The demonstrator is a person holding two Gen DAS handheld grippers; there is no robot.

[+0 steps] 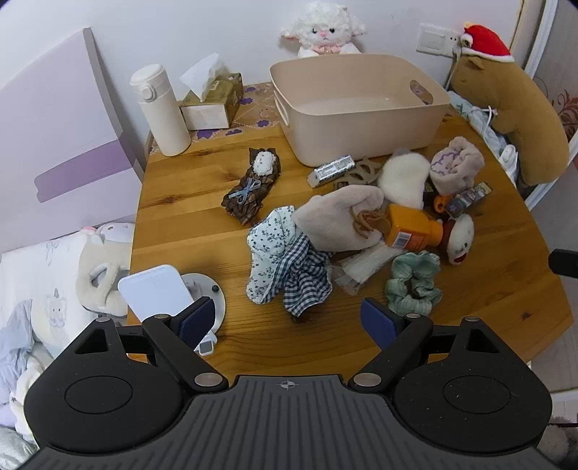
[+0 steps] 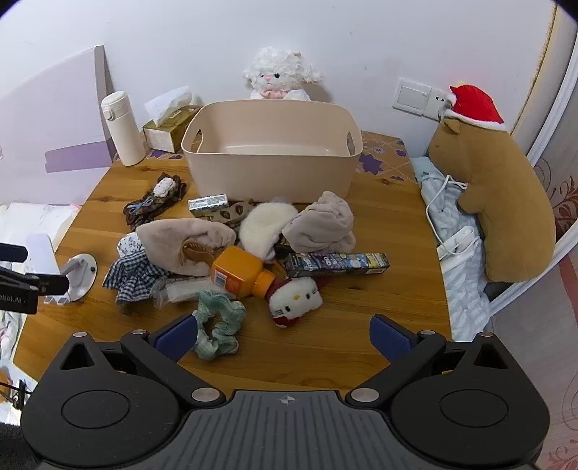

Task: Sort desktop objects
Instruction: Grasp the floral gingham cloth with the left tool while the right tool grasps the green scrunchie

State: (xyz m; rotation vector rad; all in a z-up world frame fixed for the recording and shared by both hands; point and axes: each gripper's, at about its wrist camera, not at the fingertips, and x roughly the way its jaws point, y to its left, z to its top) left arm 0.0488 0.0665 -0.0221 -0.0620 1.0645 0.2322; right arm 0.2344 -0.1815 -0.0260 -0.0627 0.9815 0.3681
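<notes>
A beige plastic bin [image 1: 361,119] [image 2: 271,159] stands empty at the back of the wooden table [image 1: 188,224] [image 2: 325,347]. In front of it lies a pile: a floral and checked scrunchie [image 1: 285,267] [image 2: 133,271], a green scrunchie [image 1: 412,282] [image 2: 216,325], an orange bottle [image 1: 412,227] [image 2: 238,274], a Hello Kitty plush [image 2: 296,300] [image 1: 460,238], plush cloths [image 1: 336,220] [image 2: 321,224], a long printed box [image 2: 336,264] and a brown hair piece [image 1: 253,184] [image 2: 155,202]. My left gripper [image 1: 289,321] is open and empty over the near edge. My right gripper [image 2: 283,336] is open and empty, near the green scrunchie.
A white thermos [image 1: 160,112] [image 2: 121,128] and tissue box [image 1: 213,101] [image 2: 169,126] stand back left. A phone stand [image 1: 169,293] [image 2: 72,274] sits near left. A lamb plush [image 1: 323,29] [image 2: 278,76] and capybara plush [image 1: 513,105] [image 2: 498,195] flank the back and right.
</notes>
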